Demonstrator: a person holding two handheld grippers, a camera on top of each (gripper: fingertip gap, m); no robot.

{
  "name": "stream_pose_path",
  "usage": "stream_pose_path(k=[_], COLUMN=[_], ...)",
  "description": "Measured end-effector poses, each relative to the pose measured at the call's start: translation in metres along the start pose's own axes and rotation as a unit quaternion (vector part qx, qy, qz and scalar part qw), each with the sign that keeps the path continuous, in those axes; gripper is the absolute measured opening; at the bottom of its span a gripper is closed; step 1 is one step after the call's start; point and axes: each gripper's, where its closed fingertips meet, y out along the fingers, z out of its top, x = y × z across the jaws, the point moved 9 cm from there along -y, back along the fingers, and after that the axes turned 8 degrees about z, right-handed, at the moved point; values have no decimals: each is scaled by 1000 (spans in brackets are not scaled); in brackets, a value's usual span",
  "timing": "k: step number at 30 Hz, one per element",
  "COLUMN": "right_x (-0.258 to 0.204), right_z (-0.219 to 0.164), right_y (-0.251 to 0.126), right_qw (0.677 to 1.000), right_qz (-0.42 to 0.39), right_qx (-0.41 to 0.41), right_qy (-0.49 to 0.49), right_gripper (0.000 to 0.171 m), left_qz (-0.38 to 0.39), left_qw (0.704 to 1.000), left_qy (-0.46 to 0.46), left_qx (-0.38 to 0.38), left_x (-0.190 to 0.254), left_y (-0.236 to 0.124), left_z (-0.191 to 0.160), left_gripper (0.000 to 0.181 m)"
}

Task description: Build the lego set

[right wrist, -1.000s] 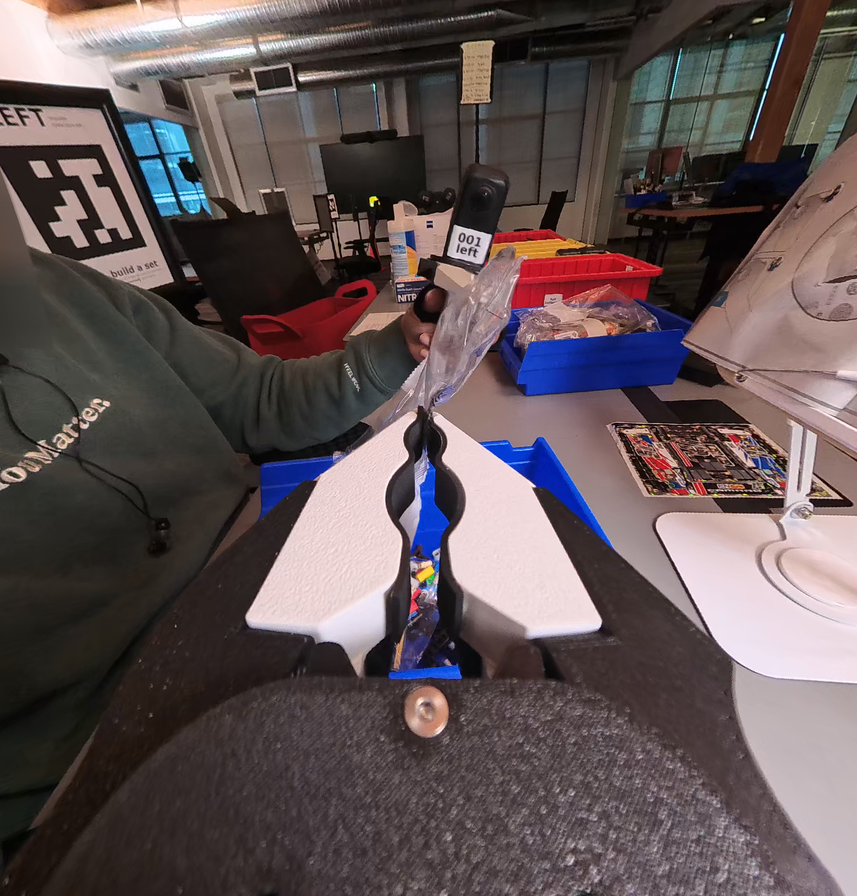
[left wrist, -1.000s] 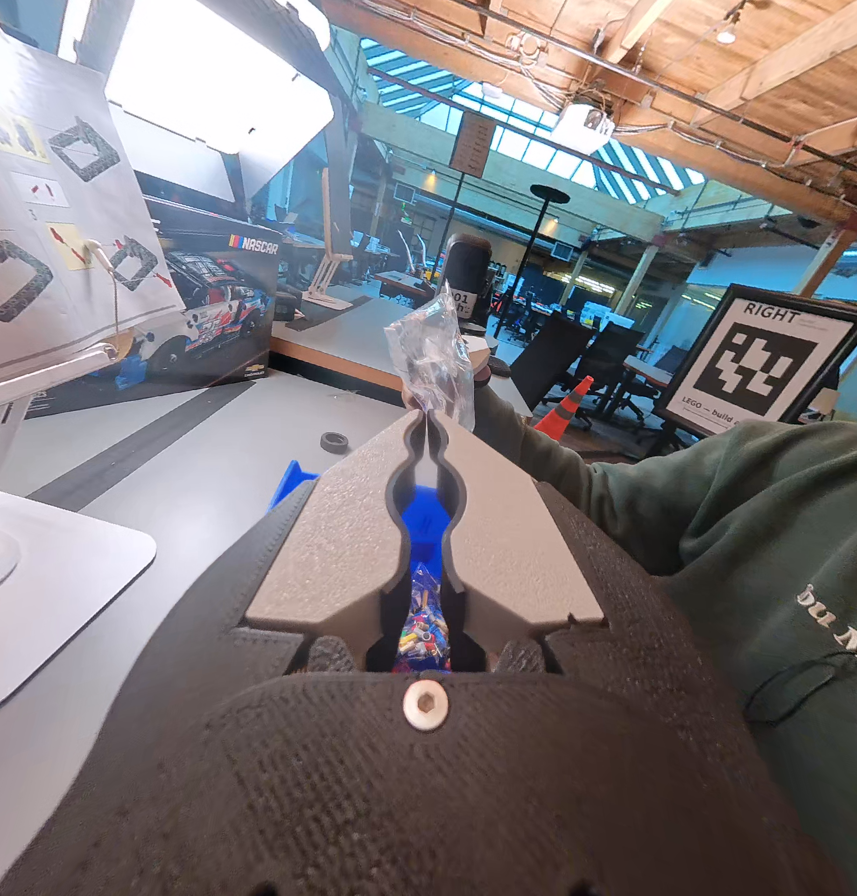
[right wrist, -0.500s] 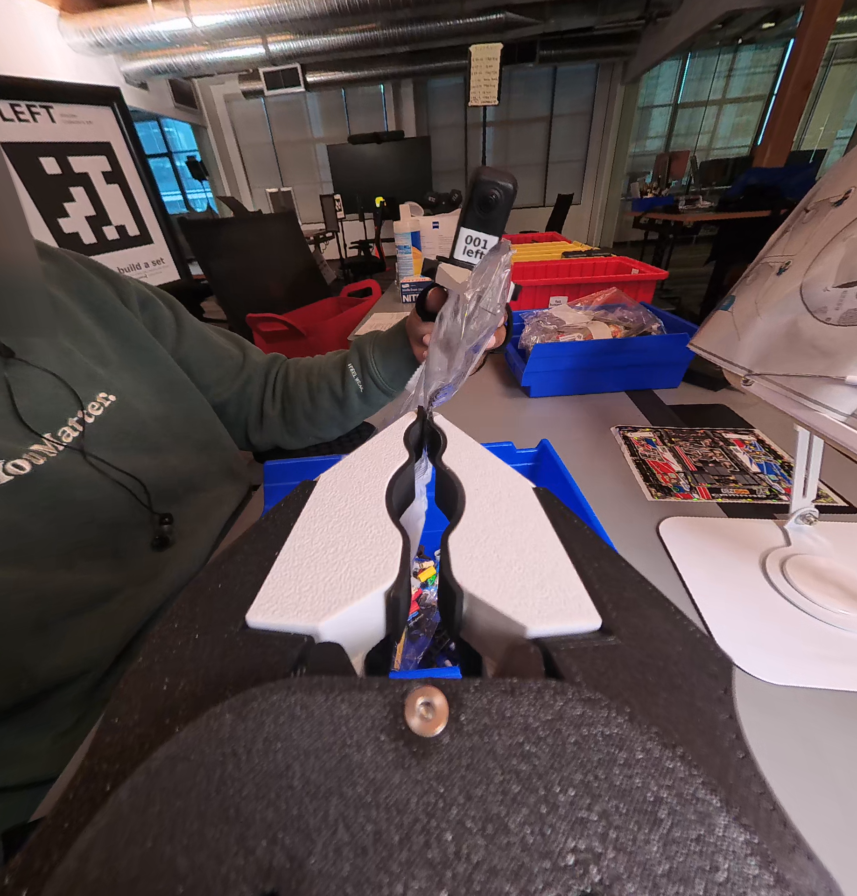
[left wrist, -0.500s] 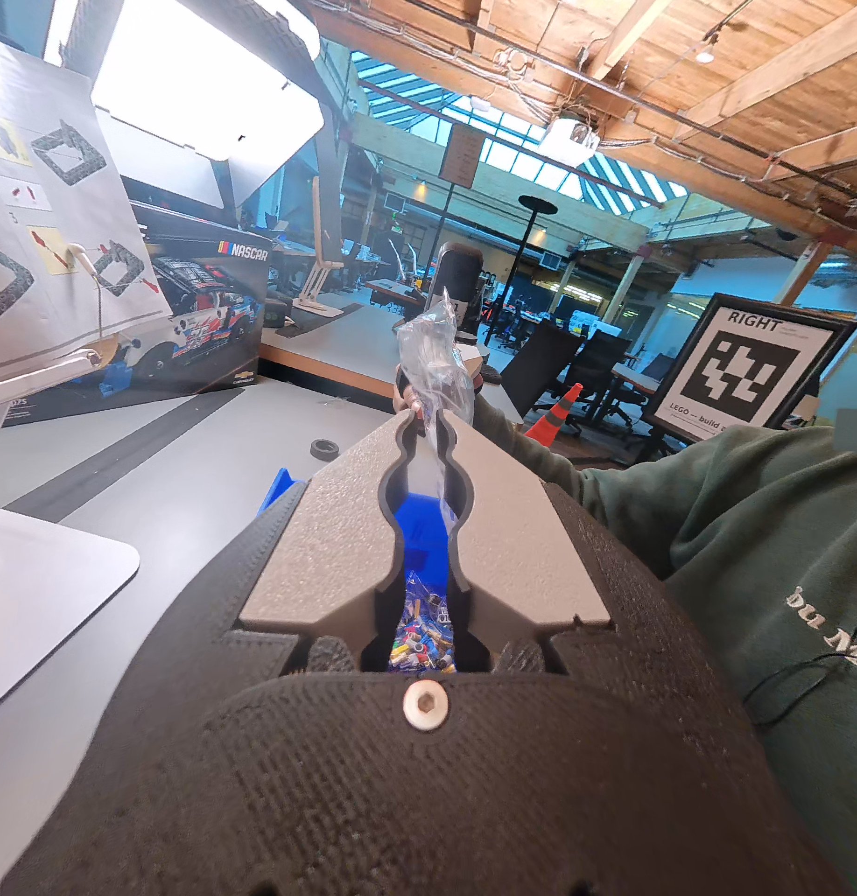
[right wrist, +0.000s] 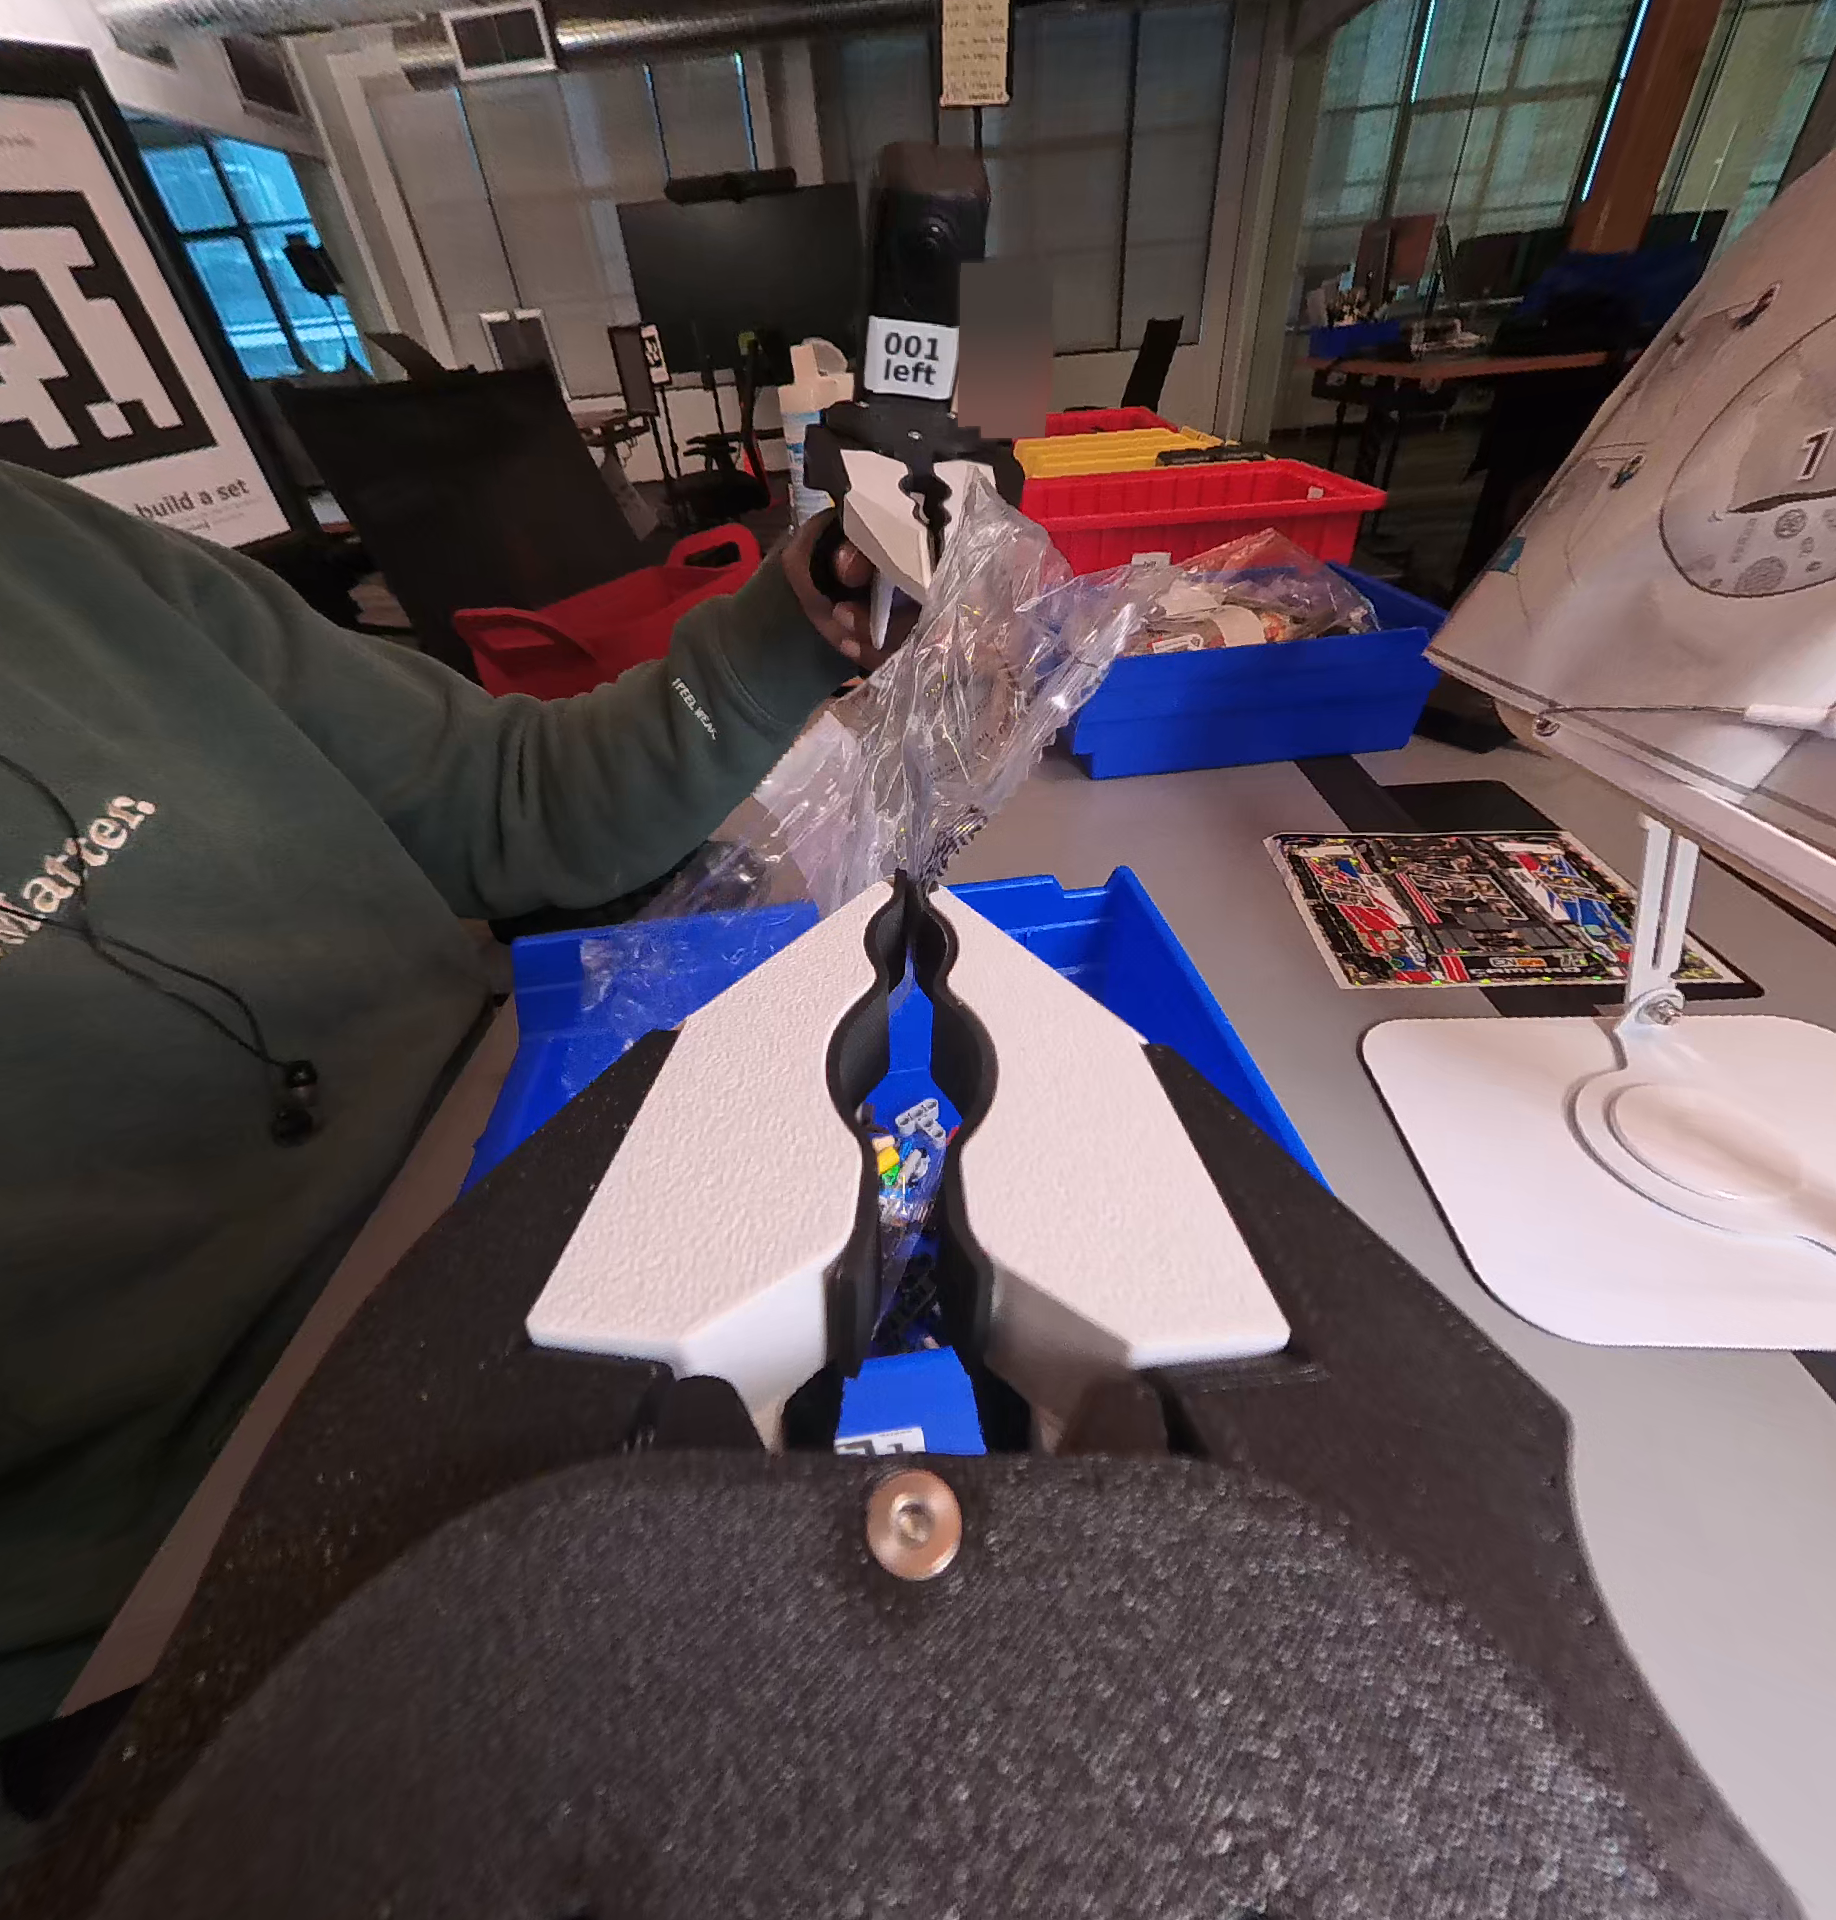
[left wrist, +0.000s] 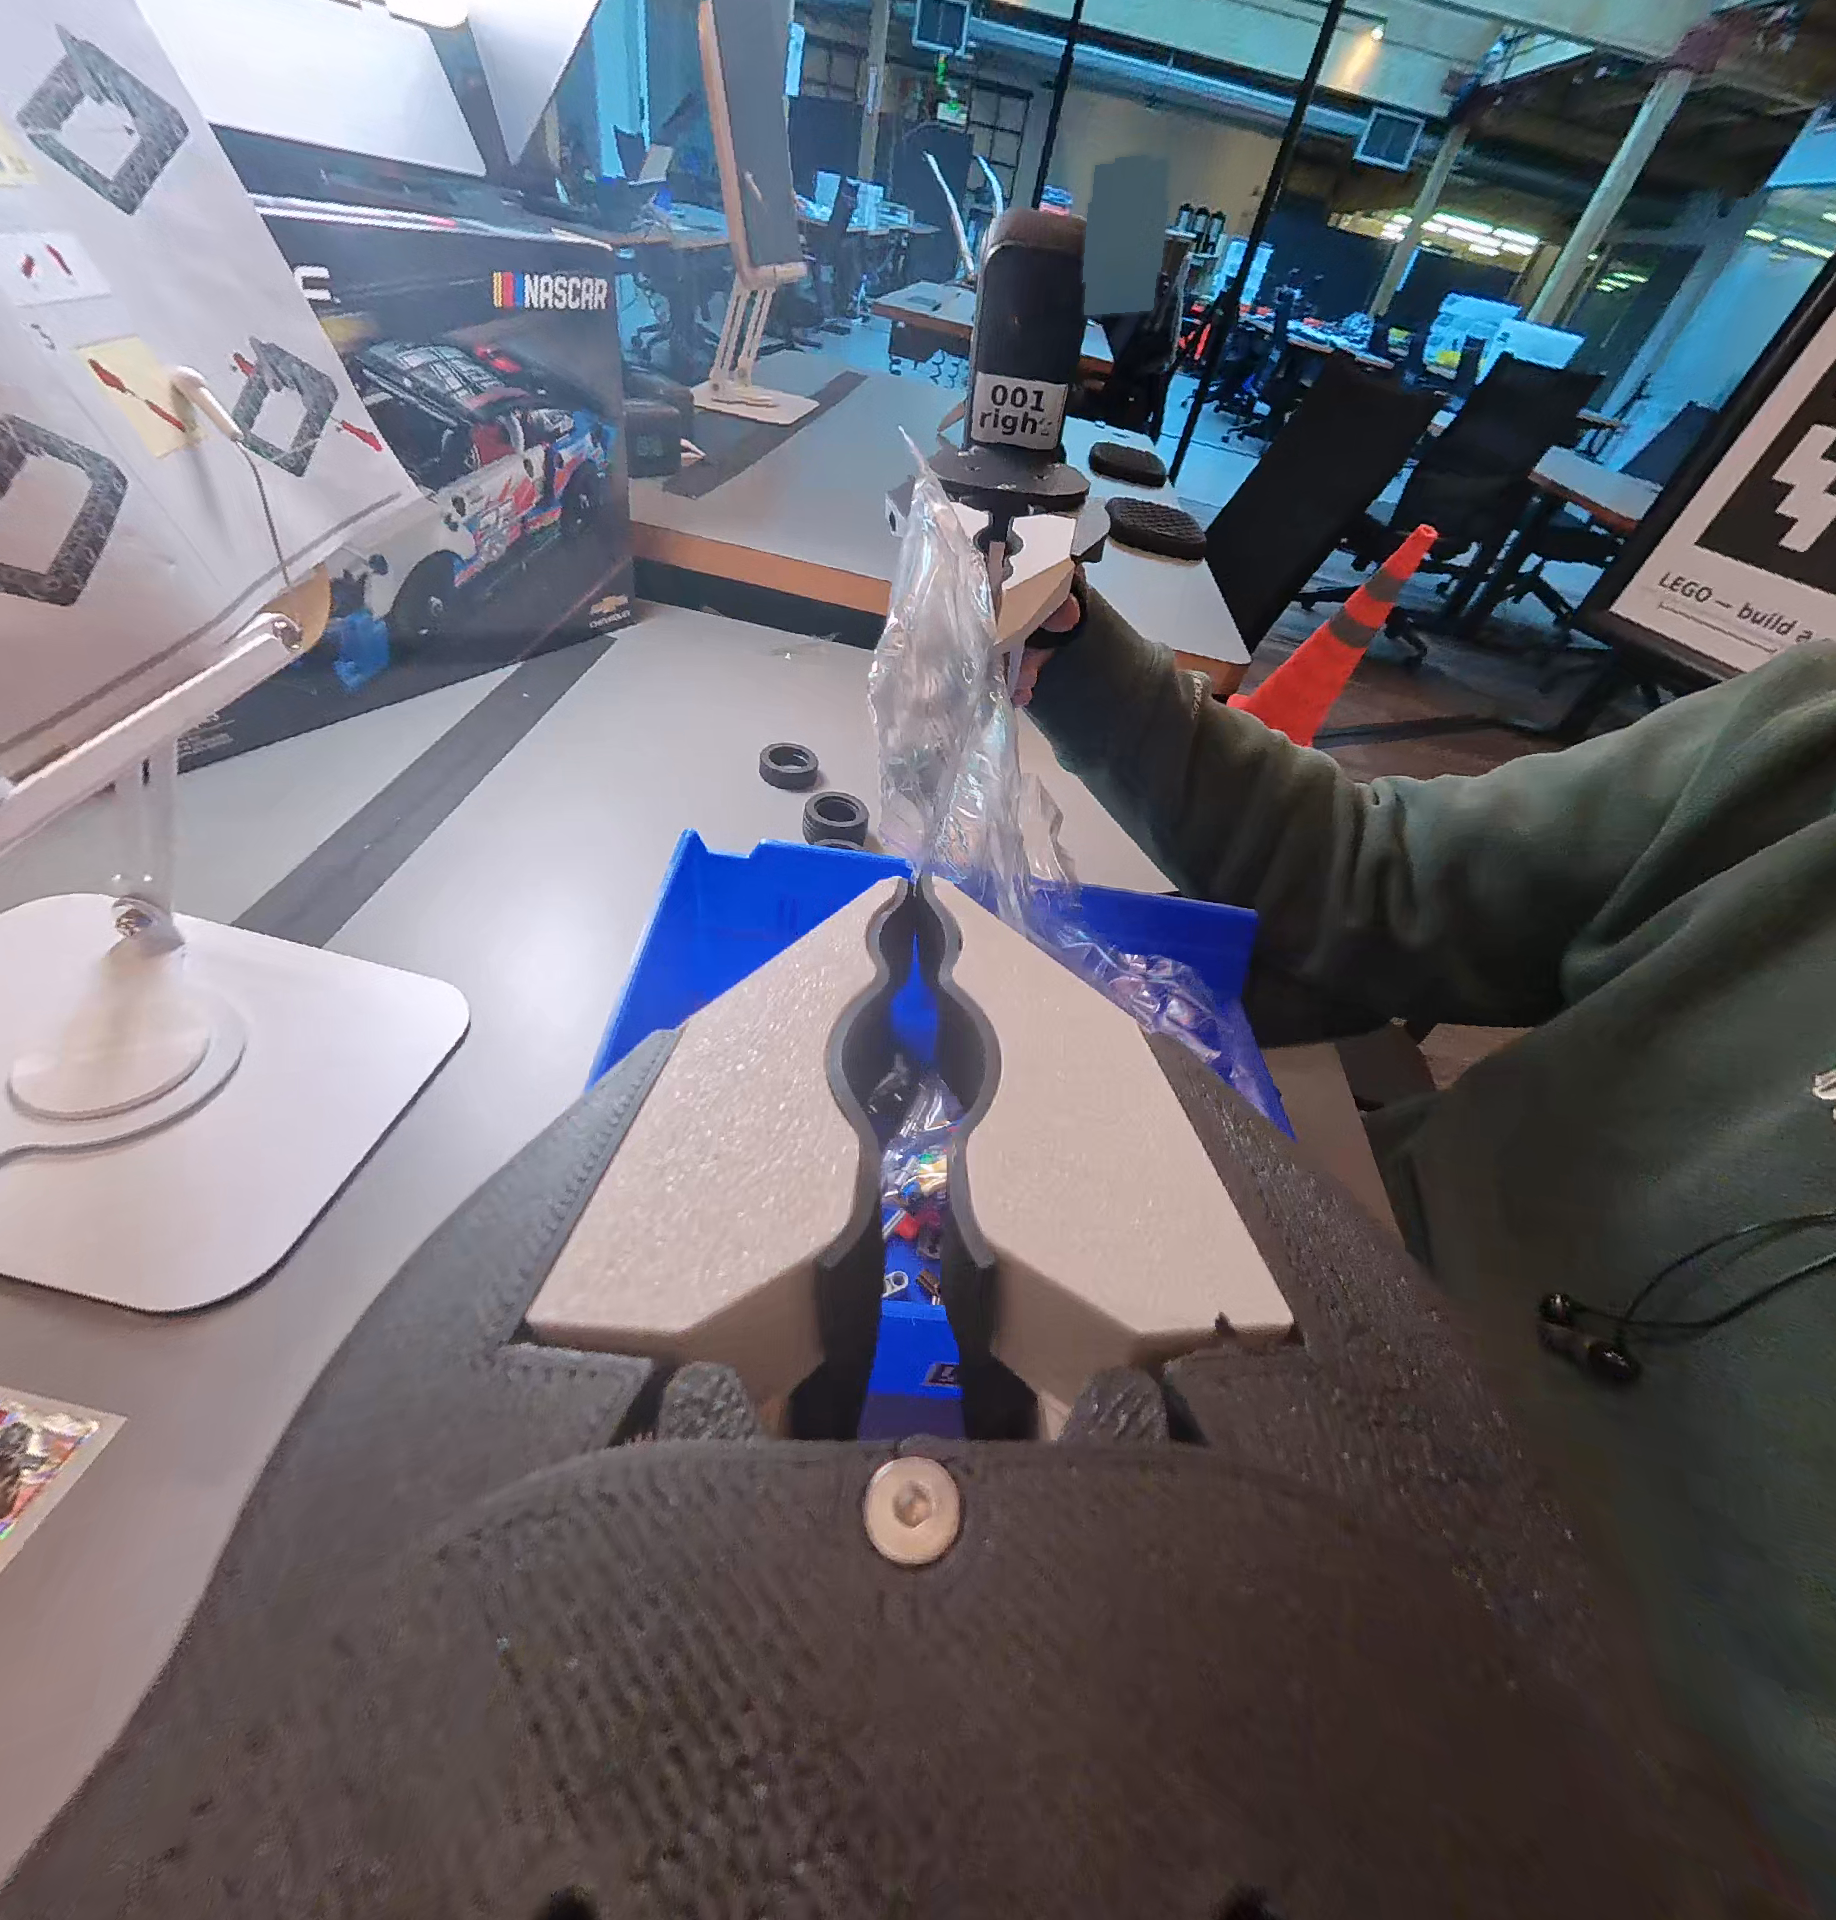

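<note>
Crowding the grey tabletop [left wrist: 540,748] are a white stand [left wrist: 197,1081] with an instruction sheet [left wrist: 114,270] on the left side, a car box [left wrist: 478,436] at the far left edge, two black tyres [left wrist: 836,816] just beyond the blue bin [left wrist: 748,935], and a sticker sheet [right wrist: 1454,909] beside the stand's base. A second blue bin [right wrist: 1257,686] holding bagged parts sits toward the far edge, with red bins [right wrist: 1194,509] behind it.

The clear plastic bag [right wrist: 955,707] stretches between both tools above the blue bin near the front edge. The left gripper [left wrist: 919,899] has its jaws closed on the bag's lower end; the right gripper [right wrist: 919,894] is likewise pinched shut on the bag. Small coloured bricks [right wrist: 903,1153] lie in the bin below the jaws.

A green sleeve [left wrist: 1361,862] crosses the bin's right side. Open tabletop lies between the bin and the stand base.
</note>
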Motion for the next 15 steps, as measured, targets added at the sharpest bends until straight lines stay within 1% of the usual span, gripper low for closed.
stream_pose_path(k=[3,4,6,8,9,10,11,12,13,15], right_x=[-5,-6,-8,-7,-6,-5,-6,-7,-7,-6], right_z=[3,5,10,13,13,14,16,18,20,14], right_y=[3,3,2,2,3,4,3,1,-2,-5], right_qw=[1000,1000,1000,999,999,999,998,996,996,997], right_qz=[8,2,-1,-13,-18,-19,-16,-11,-11,-36], right_qx=[6,9,26,32,37,45,61,80,86,52], right_qy=[-9,-15,-18,-16,-17,-17,-19,-23,-32,-54], right_gripper=[0,3,24,29,28,22,15,2,0,0], left_qz=[1,2,-1,-1,-2,-2,-2,-1,0,1], left_qw=[1000,1000,999,999,999,999,999,999,999,999], left_qy=[22,25,27,28,30,30,31,33,37,43], left_qx=[11,15,21,23,22,21,19,16,18,19], left_x=[4,5,6,7,7,7,7,7,6,5], left_y=[-3,-5,-8,-9,-8,-8,-7,-6,-6,-5], left_z=[3,4,6,6,6,5,4,3,3,1], left_gripper=[0,0,0,0,0,0,0,0,0,0])
